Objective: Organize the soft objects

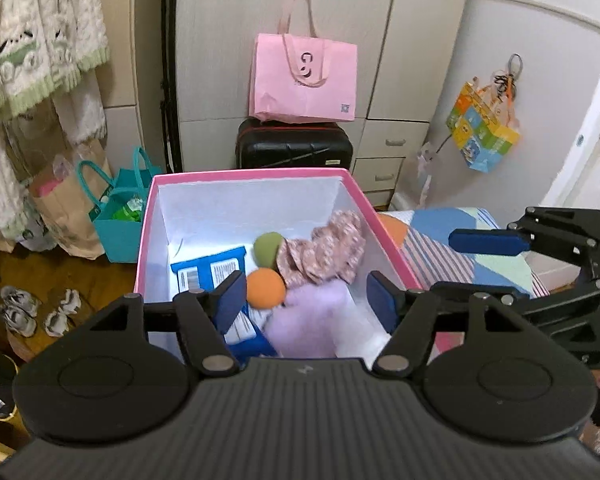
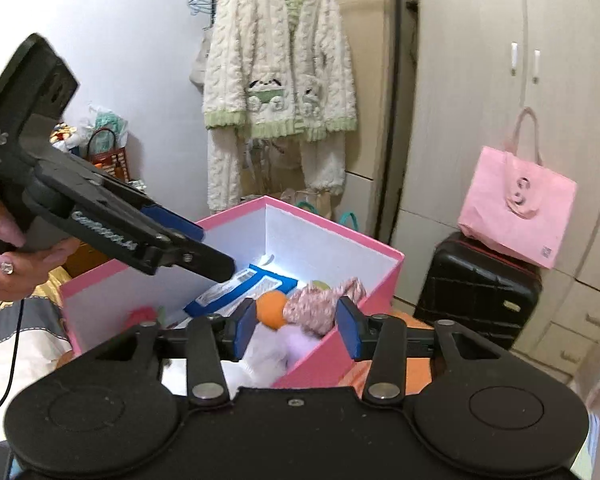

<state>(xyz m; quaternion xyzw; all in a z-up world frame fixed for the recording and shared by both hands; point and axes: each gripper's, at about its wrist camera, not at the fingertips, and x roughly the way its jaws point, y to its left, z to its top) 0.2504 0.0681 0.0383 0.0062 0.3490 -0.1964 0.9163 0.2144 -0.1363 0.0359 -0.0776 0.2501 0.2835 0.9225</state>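
A pink box with white inside [image 1: 156, 216] stands on the bed and holds an orange ball [image 1: 265, 290], a green ball [image 1: 269, 249], a floral cloth [image 1: 324, 254], a lilac soft item [image 1: 312, 320] and a blue packet [image 1: 210, 270]. My left gripper [image 1: 306, 300] is open and empty above the box's near side. My right gripper [image 1: 488, 262] is open to the right of the box. In the right wrist view the right gripper [image 2: 296, 330] is open over the box's [image 2: 380, 276] near corner, with the floral cloth [image 2: 320, 304] and orange ball [image 2: 272, 308] beyond its fingers. Another orange ball [image 1: 392, 228] lies outside the box.
A patterned bedspread [image 1: 452, 248] lies right of the box. A black suitcase [image 1: 294, 144] with a pink bag [image 1: 304, 80] stands by the wardrobe. Teal bags [image 1: 120, 220] and shoes [image 1: 20, 308] are on the floor at left. A knit cardigan [image 2: 280, 80] hangs on the wall.
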